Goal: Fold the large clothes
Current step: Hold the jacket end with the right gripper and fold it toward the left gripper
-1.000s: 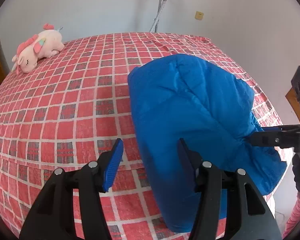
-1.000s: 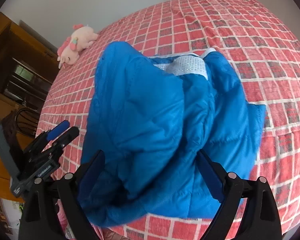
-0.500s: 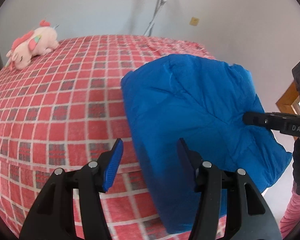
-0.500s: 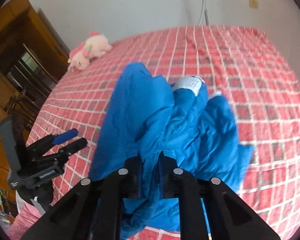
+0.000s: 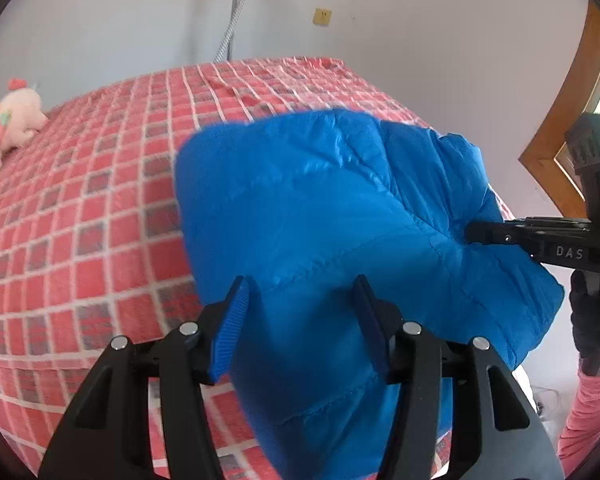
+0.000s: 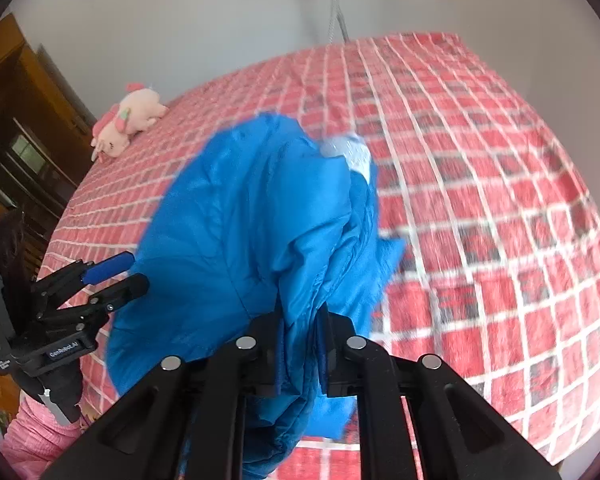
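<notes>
Your right gripper (image 6: 300,344) is clenched on a gathered fold of the puffy blue quilted jacket (image 5: 320,216), which lies at the near edge of the red checked bed (image 5: 100,208). Your left gripper (image 5: 300,320) stands released astride its near edge. It looks light, soft and slippery; take hold at the seams.

My left hand-held gripper (image 5: 300,320) half-open, straddling blue jacket (image 5: 320,208) on checked bed (image 5: 100,220); right hand-held gripper (image 5: 476,234) pinching jacket's far edge.
</notes>
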